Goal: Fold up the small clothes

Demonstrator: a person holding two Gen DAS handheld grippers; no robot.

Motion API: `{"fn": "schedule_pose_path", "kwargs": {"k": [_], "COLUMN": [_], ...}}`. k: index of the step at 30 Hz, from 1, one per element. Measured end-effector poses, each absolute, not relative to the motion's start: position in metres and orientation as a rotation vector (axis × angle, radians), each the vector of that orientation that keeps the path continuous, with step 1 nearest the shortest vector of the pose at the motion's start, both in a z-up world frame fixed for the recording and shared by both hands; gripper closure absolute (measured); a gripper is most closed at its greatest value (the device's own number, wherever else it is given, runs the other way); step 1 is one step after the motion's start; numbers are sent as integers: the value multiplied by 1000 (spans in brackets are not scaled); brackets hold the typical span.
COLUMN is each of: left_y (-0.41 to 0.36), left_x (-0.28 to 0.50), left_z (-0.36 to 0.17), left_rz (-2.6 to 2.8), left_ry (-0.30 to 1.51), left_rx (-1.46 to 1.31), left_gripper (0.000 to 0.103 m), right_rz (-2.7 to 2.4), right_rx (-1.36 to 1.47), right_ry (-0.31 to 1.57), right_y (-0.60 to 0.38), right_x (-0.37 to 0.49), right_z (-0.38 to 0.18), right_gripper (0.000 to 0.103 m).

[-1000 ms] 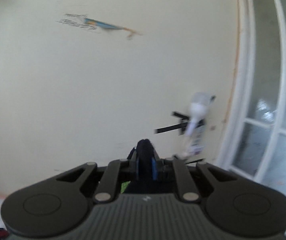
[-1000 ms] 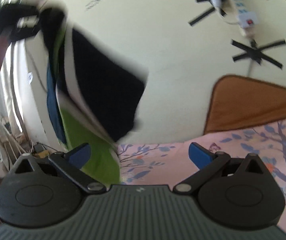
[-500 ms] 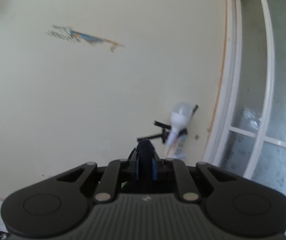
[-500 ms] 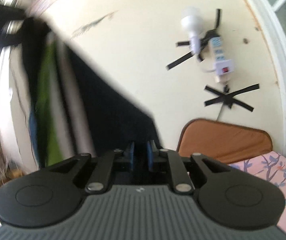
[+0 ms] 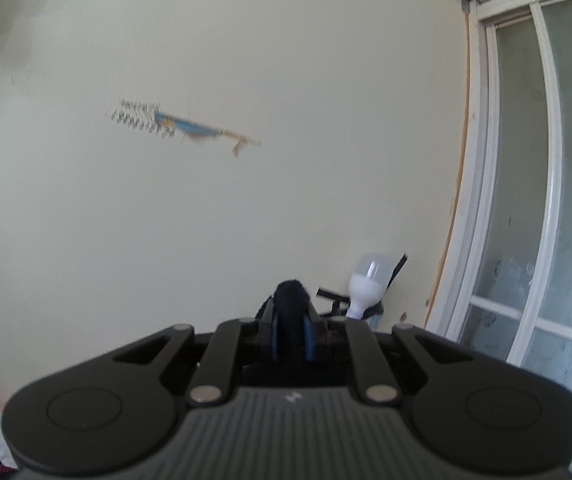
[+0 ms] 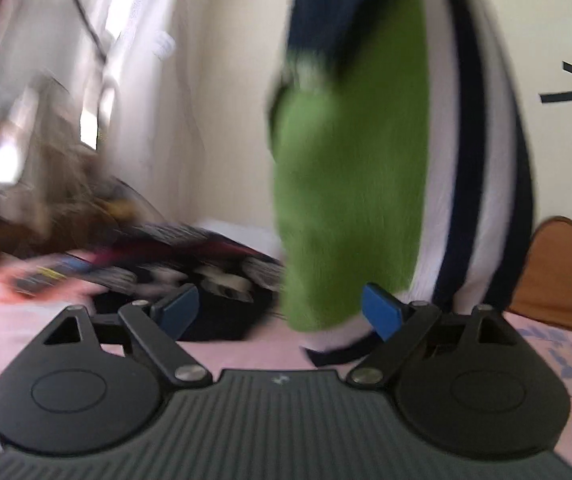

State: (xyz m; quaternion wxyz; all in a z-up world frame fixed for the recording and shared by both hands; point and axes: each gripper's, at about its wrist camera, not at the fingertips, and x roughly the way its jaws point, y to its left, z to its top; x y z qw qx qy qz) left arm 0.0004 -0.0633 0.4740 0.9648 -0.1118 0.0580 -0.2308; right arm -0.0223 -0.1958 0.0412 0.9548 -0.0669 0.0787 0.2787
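L tongs (image 5: 291, 334) clamp dark navy cloth bunch (image 5: 290, 300). R tongs (image 6: 280, 312) opening, nothing pinched; green-white-navy striped garment (image 6: 349, 200) hangs ahead. Judgement: catch bottom hem squarely before folding.

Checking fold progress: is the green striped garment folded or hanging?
Hanging: the garment dangles lengthwise above the pink bedsheet, still unfolded.

One hanging striped garment (image 6: 365, 140), two grippers (image 5: 291, 330) (image 6: 280, 310), one light bulb (image 5: 367, 284), one brown cushion (image 6: 557, 276).
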Motion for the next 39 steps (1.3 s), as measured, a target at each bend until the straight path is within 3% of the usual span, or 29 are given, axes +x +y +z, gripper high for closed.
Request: {"fn": "schedule_pose_path", "kwargs": {"k": [2,3,4,5,14,17,20,24,25,26,30,33,39], "left_y": [-56,-52,-47,-44,30,42,48,43,43,45,59,31,-60], "left_x": [-7,-10,-16,-21,-24,-20,4,60,77,91,114,83,-9], "left_z": [481,484,487,490,484,452,401,297,264,235,145,130,114], "left_rz": [-462,-455,-438,-420,-379,-376,-362,-239,-189,-162,-104,-185,-480], "left_ry": [94,82,67,51,-4,27,172,457,546,626,853,787,478], "left_rx": [-233,-234,-232,-230,-288,-267,-244,-195,-170,-159,-191,22,558], "left_gripper": [93,93,93,93,92,92,87,78,65,60,64,60,40], "right_rz": [499,472,457,462,247,201,169,120,120,124,56,10,8], "right_rx": [-144,-139,-125,-82,150,170,135,44,43,49,-7,-21,42], "right_ry": [138,127,133,149,-160,-247,-238,-93,-37,27,289,407,425], "right_y": [-187,-188,-192,-203,-396,-439,-461,-446,-443,-442,-424,-425,-439], "right_x": [-1,8,9,13,-66,-103,-114,-95,-83,-70,4,24,41], "right_z": [45,48,51,60,172,208,221,189,173,156,74,36,33], "right_gripper": [15,32,74,91,90,90,90,90,90,90,90,90,90]}}
